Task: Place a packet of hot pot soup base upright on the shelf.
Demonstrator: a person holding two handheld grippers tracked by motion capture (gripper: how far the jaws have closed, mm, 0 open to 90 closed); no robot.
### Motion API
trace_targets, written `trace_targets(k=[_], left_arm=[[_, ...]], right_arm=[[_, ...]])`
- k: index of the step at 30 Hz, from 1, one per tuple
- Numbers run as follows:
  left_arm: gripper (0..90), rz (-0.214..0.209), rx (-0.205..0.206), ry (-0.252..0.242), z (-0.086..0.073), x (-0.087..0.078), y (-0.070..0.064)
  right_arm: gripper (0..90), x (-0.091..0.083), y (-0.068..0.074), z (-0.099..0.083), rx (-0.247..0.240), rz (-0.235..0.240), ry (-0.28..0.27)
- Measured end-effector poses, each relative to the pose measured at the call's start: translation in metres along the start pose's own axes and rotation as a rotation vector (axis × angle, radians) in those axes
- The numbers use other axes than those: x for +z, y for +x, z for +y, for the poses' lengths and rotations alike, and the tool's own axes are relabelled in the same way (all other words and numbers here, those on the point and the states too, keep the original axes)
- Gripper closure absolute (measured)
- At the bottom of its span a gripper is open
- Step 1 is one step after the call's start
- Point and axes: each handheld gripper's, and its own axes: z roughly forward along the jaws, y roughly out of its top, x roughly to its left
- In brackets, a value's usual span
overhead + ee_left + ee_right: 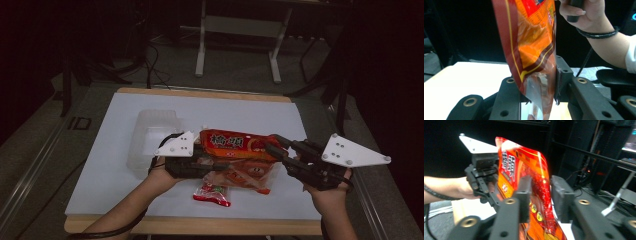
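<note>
Between left gripper (537, 100) fingers, orange snack bag (240, 146), right gripper (540, 195) alongside

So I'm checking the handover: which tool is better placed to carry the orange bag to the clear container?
Left, probably: the left tool already grips the orange bag, and the clear container sits on its side.

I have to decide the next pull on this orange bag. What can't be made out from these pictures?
- High view: whether the right claw is clamped on the orange bag; dim and too small.
- Right gripper view: grip point blurred; the bag runs off the bottom edge.
- High view: print on the small red packet too small.
- Clear container: contents indistinct.
</note>
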Motion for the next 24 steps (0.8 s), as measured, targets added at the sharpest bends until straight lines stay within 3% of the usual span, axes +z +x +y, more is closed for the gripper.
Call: trace_targets(k=[4,5,6,7,13,17,21,24], left_arm=[[72.0,0.032,-0.02,-0.033,0.005,-0.006,0.003],[72.0,0.032,-0.02,-0.033,0.005,-0.006,0.003],[72.0,0.056,-0.022,-0.043,0.008,-0.009,0.004],[72.0,0.077,-0.029,-0.048,0.01,-0.011,0.005],[72.0,0.144,-0.046,-0.074,0.016,-0.021,0.012],[72.0,0.205,-0.046,-0.087,0.022,-0.03,0.015],[72.0,0.281,-0.046,-0.111,0.026,-0.042,0.02],[72.0,0.345,-0.051,-0.134,0.029,-0.053,0.024]], right_arm=[[41.6,-0.004,-0.003,0.001,0.007,-0.053,-0.022],[41.6,-0.004,-0.003,0.001,0.007,-0.053,-0.022],[38.7,-0.005,-0.004,0.001,0.015,-0.064,-0.031],[29.7,-0.007,-0.006,0.0,0.039,-0.086,-0.056],[13.5,-0.012,-0.012,-0.002,0.07,-0.074,-0.098],[11.3,-0.016,-0.014,-0.004,0.072,-0.072,-0.122],[11.2,-0.017,-0.015,-0.008,0.065,-0.081,-0.105],[11.6,-0.015,-0.014,-0.012,0.031,-0.097,-0.084]])
